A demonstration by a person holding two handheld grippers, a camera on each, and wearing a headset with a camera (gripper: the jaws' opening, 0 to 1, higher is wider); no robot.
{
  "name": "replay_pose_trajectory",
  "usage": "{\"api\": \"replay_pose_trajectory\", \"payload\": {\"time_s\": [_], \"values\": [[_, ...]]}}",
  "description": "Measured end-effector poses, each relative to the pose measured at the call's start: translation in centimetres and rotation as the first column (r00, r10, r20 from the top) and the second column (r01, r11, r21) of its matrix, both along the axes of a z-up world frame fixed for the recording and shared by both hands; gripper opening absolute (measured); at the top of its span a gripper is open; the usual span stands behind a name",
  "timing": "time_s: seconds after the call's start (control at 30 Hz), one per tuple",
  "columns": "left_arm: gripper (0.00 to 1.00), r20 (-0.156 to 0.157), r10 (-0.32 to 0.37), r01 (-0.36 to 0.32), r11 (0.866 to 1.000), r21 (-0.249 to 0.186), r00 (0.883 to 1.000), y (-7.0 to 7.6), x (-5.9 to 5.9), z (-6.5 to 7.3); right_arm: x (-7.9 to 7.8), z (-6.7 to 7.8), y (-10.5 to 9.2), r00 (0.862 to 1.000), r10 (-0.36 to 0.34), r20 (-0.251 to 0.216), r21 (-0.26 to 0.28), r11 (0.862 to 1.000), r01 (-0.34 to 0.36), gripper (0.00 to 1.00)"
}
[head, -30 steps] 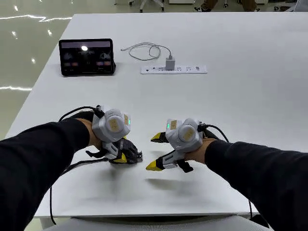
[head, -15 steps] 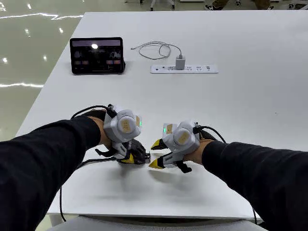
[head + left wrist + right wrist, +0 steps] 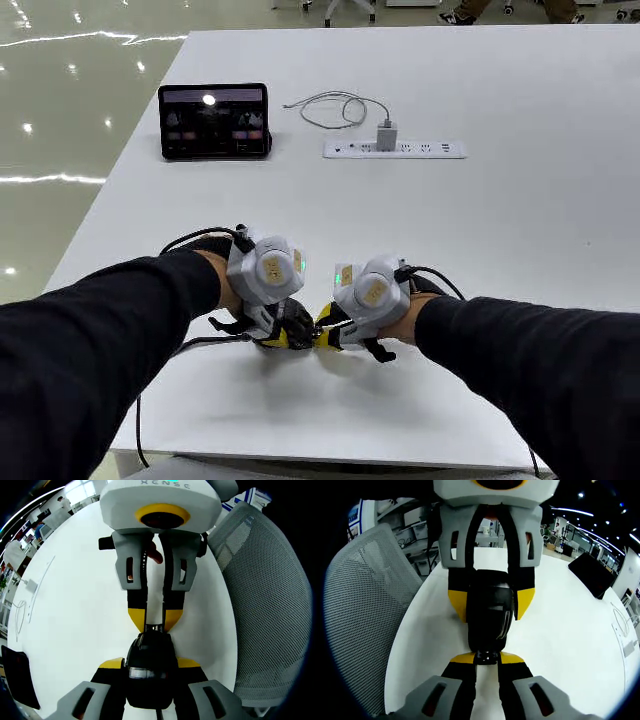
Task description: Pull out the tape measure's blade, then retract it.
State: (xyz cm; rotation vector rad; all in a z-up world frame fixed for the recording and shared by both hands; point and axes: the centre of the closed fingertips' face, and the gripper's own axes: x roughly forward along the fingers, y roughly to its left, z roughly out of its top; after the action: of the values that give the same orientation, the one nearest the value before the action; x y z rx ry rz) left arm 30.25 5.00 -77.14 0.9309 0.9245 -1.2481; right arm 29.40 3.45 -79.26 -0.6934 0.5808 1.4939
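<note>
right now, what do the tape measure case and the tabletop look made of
Tape measure case: probably hard black plastic, semi-gloss, judging by soft highlights on its curved shell; a rubber coat is possible. Tabletop: white, smooth, low-sheen, likely laminate or painted board; its core is hidden.

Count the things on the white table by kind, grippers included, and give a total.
tablet: 1
power strip: 1
charger with cable: 1
tape measure: 1
grippers: 2, the left gripper and the right gripper
Total: 6
</note>
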Motion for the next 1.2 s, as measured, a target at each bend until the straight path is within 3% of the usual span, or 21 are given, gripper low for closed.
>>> {"api": "replay_pose_trajectory", "payload": {"time_s": [0.07, 0.1, 0.13, 0.43, 0.5, 0.57, 0.63, 0.8, 0.93, 1.1, 1.2], "values": [[0.32, -0.002, 0.000, 0.000, 1.000, 0.002, 1.000, 0.0, 0.0, 0.0, 0.0, 0.1, -0.1, 0.999, -0.037, -0.035, 0.013, 0.999, 0.038, 0.10], [0.32, -0.002, 0.001, -0.001, 1.000, 0.002, 1.000, 0.0, 0.0, 0.0, 0.1, 0.1, -0.2, 0.999, -0.030, -0.026, 0.011, 0.999, 0.030, 0.10], [0.32, -0.003, 0.004, -0.004, 1.000, 0.002, 1.000, 0.0, 0.0, 0.0, 0.2, 0.1, -0.3, 1.000, 0.009, 0.030, -0.011, 1.000, -0.009, 0.08], [0.32, 0.001, 0.015, -0.015, 1.000, -0.018, 1.000, 0.1, 0.0, 0.1, 0.2, 0.1, -0.9, 1.000, -0.017, -0.015, -0.042, 0.999, 0.016, 0.07], [0.32, -0.001, 0.015, -0.015, 1.000, -0.018, 1.000, 0.1, 0.1, 0.1, 0.3, 0.1, -1.1, 0.999, -0.027, -0.029, -0.044, 0.999, 0.026, 0.07], [0.32, -0.002, 0.010, -0.010, 1.000, -0.020, 1.000, 0.1, 0.0, 0.1, 0.1, 0.1, -1.5, 0.994, -0.063, -0.090, -0.040, 0.997, 0.060, 0.07], [0.32, 0.000, 0.010, -0.010, 1.000, -0.021, 1.000, 0.1, 0.0, 0.1, 0.2, 0.1, -1.9, 0.997, -0.046, -0.067, -0.044, 0.998, 0.043, 0.07], [0.32, -0.005, 0.004, -0.005, 1.000, -0.015, 1.000, 0.0, 0.0, 0.0, 0.0, 0.0, -2.0, 0.997, -0.048, -0.061, -0.042, 0.998, 0.046, 0.08], [0.33, -0.001, -0.010, 0.010, 1.000, 0.000, 1.000, 0.0, -0.1, -0.1, -0.1, -0.1, -1.7, 1.000, -0.001, -0.027, -0.046, 0.999, 0.000, 0.11], [0.33, -0.007, -0.007, 0.007, 1.000, 0.003, 1.000, 0.0, -0.1, -0.1, -0.1, -0.2, -1.3, 0.999, -0.016, -0.049, -0.043, 0.999, 0.014, 0.12], [0.33, -0.008, -0.005, 0.005, 1.000, 0.001, 1.000, 0.0, -0.1, -0.1, -0.1, -0.2, -0.3, 0.996, -0.053, -0.074, -0.015, 0.999, 0.052, 0.14]]}}
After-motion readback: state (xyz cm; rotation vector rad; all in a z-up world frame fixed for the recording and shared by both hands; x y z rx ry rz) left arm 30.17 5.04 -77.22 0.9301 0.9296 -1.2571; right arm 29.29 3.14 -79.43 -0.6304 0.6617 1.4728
